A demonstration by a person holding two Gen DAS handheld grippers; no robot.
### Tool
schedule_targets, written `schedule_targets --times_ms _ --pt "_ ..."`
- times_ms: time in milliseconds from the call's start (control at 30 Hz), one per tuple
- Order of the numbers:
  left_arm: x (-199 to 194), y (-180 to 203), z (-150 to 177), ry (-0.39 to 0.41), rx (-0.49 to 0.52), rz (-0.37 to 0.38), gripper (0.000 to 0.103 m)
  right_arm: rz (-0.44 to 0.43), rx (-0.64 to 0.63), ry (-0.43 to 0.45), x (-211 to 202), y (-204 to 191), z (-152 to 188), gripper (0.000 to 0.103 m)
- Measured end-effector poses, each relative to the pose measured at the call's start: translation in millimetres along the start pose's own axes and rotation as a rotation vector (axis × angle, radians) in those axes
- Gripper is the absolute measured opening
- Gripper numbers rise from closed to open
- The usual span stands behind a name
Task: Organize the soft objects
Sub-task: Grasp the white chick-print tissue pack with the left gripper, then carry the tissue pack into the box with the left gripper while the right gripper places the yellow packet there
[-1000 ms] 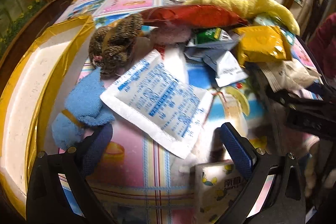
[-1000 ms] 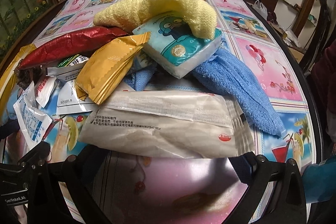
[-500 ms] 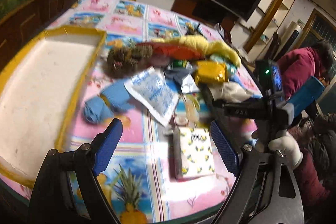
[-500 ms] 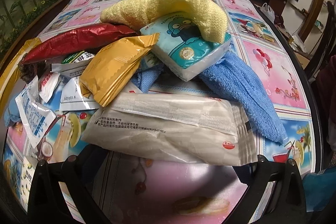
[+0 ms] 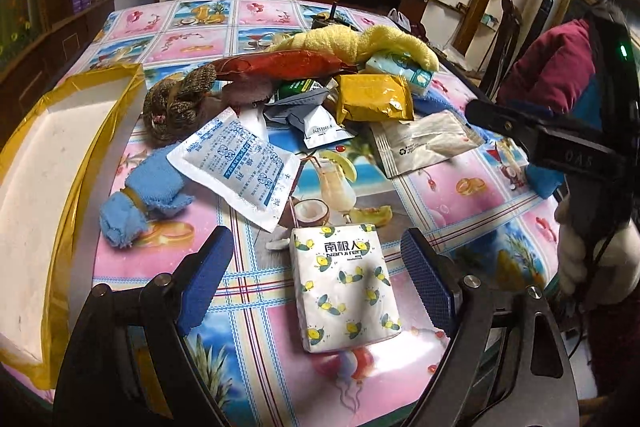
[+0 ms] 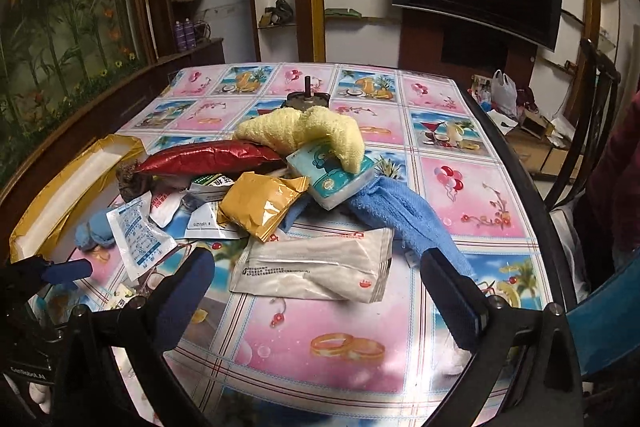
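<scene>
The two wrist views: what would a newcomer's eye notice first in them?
Probably the heap of soft things in the middle of the bright fruit-print table: a yellow towel draped over a tissue pack, with a long red packet beside them. Next, the lemon-print tissue pack lying alone near the table's front edge, in front of the open left gripper. A white tray with a yellow rim stands at the left.

A big table [image 6: 472, 195] with a pink and blue picture cloth held a heap of soft things. A white tissue pack with lemons [image 5: 346, 287], a blue rolled cloth [image 5: 138, 197], a white printed packet [image 5: 236, 163] and a pale wipes pack [image 6: 316, 267] lay flat on it. A white tray with yellow edges [image 5: 48, 163] sat at its left side.
</scene>
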State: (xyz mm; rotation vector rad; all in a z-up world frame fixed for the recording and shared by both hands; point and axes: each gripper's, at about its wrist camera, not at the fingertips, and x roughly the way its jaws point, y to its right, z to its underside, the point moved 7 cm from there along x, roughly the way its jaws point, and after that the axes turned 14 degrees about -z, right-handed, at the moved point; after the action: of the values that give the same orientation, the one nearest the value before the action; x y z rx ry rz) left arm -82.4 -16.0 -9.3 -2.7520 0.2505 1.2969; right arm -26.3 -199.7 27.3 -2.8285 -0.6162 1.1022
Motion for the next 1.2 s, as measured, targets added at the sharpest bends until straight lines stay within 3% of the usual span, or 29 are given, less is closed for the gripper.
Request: schedule_targets --times_ms 200,267,333,367,400,433,467,567,667,767,900,967,1000,1100,1200 --pt "22 12 4 -0.097 0.005 0.013 0.086 -0.122 0.01 -0.132 47 -22 -20 0.102" --pt "35 20 13 -0.143 0.048 -0.034 0.086 -0.101 0.0 -0.19 70 -26 -25 0.102" --pt "37 31 18 -0.103 0.157 -0.15 0.087 -0.081 0.014 -0.223 88 -25 -30 0.102" --pt "35 35 20 -0.085 0.177 -0.154 0.087 -0.077 0.023 -0.248 99 -25 -31 0.102" --pt "34 36 23 -0.091 0.184 -0.144 0.082 -0.062 0.03 -0.268 107 -24 -32 0.102" --pt "32 35 25 -0.088 0.169 -0.113 0.066 -0.048 0.031 -0.277 112 -23 -32 0.101" --pt "30 31 24 -0.075 0.167 -0.122 0.054 -0.038 0.025 -0.283 115 -25 -32 0.092" --pt "26 13 24 -0.091 0.087 -0.05 0.052 -0.023 0.041 -0.277 109 -27 -28 0.061" --pt "21 -5 22 -0.103 -0.015 0.051 0.052 -0.036 0.055 -0.268 98 -26 -26 0.042" --pt "7 -27 19 -0.073 -0.101 0.117 0.052 -0.043 0.061 -0.273 91 -25 -27 0.036" --pt "-22 -47 9 -0.004 -0.158 0.157 0.052 -0.081 0.012 -0.241 82 -31 -35 0.042" --pt "-32 -52 8 0.012 -0.181 0.165 0.052 -0.088 -0.037 -0.251 84 -38 -38 0.075" --pt "-36 -56 8 0.017 -0.194 0.166 0.052 -0.089 -0.063 -0.254 86 -42 -41 0.08" --pt "-43 -62 13 0.022 -0.208 0.16 0.052 -0.04 -0.177 -0.279 99 -50 -46 0.08" --pt "-46 -68 16 0.023 -0.219 0.154 0.052 -0.037 -0.247 -0.364 119 -54 -38 0.08"
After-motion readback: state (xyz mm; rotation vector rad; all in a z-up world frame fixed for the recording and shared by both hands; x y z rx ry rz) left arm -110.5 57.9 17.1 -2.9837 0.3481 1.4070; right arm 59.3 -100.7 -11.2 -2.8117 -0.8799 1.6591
